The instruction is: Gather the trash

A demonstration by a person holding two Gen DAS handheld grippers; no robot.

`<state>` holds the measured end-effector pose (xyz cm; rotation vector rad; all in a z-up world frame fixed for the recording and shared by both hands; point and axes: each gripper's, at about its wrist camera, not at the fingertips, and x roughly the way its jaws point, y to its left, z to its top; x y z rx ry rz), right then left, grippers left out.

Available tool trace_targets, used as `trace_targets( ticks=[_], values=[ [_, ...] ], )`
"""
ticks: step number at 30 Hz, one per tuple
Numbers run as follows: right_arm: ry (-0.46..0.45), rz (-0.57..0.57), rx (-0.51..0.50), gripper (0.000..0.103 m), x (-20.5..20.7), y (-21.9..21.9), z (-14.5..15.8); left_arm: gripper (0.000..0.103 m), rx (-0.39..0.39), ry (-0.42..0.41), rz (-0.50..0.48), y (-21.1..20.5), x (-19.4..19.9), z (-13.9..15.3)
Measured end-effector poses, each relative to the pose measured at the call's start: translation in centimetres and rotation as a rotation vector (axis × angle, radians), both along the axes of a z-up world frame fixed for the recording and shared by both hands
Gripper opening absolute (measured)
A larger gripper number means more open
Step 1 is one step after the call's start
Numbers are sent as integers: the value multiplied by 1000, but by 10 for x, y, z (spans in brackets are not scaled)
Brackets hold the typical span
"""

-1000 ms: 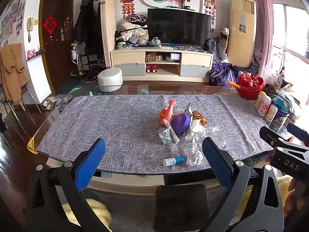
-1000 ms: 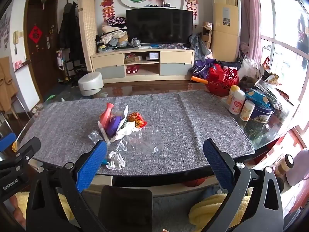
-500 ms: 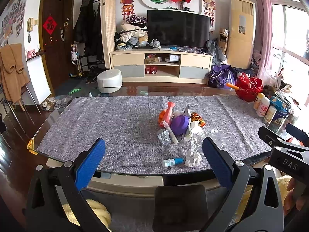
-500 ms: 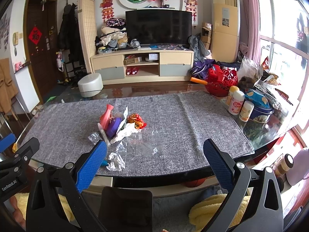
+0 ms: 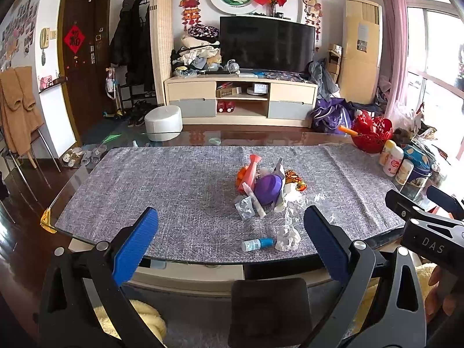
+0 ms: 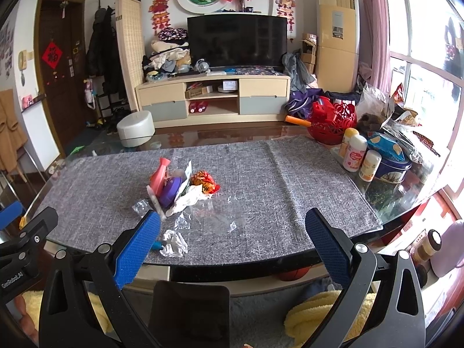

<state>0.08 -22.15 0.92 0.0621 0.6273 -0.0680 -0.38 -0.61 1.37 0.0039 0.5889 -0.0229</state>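
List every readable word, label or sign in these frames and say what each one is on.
"DAS": on the right gripper's black body, left wrist view.
"GenRobot.AI": on the left gripper's black body, right wrist view; small, partly cut off.
Gold character on the red diamond door sign: too blurred to read.
Labels on the white bottles, blue tin and small blue-capped bottle: too small to read.

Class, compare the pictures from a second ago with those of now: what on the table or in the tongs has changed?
Almost nothing. Both views drifted back very slightly; nothing was taken hold of or let go. The left tongs and right tongs stay open and empty, and the crumpled white tissue and small blue-capped bottle lie unmoved.
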Motion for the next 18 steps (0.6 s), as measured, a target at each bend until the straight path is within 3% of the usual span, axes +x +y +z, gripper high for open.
trace_targets(
  ticks=[18],
  values=[
    [-1, 1, 6, 100, 1, -2, 0, 95, -2, -1, -3, -4, 0, 2]
  ],
)
